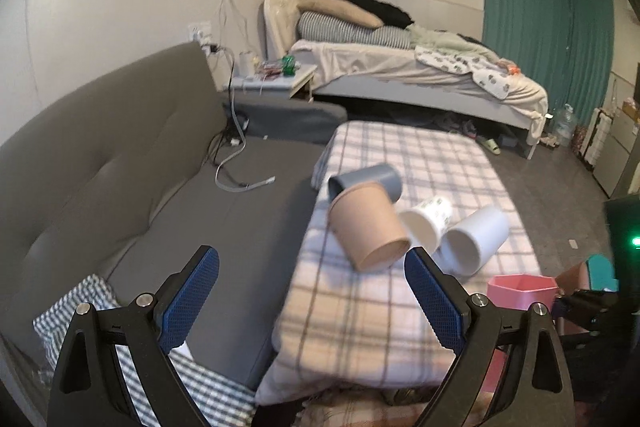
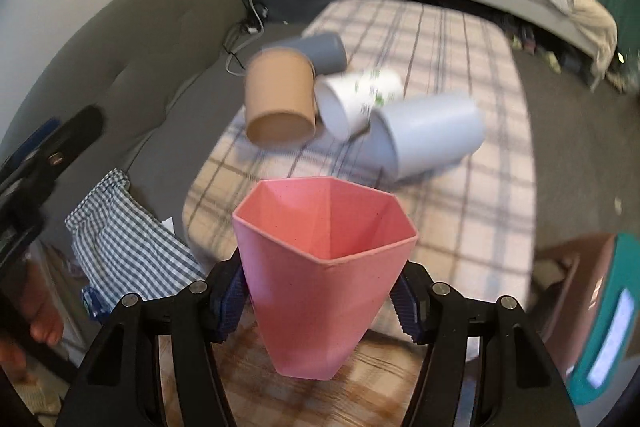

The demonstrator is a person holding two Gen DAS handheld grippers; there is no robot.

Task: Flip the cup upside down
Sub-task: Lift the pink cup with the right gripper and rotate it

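My right gripper [image 2: 318,301] is shut on a pink faceted cup [image 2: 320,267], held upright with its mouth up, near the front of the plaid-covered table [image 2: 460,227]. The pink cup also shows at the lower right of the left wrist view [image 1: 520,289]. My left gripper [image 1: 312,291] is open and empty, above the table's left front edge. Several cups lie on their sides ahead: a tan cup [image 1: 366,229], a grey cup [image 1: 366,181], a white printed cup [image 1: 426,221] and a pale cup [image 1: 474,239].
A grey sofa [image 1: 120,163] with cables runs along the left. A checked cloth [image 2: 120,235] lies at its near end. A bed [image 1: 420,75] and nightstand [image 1: 276,79] stand at the back. A teal curtain [image 1: 548,27] hangs on the right.
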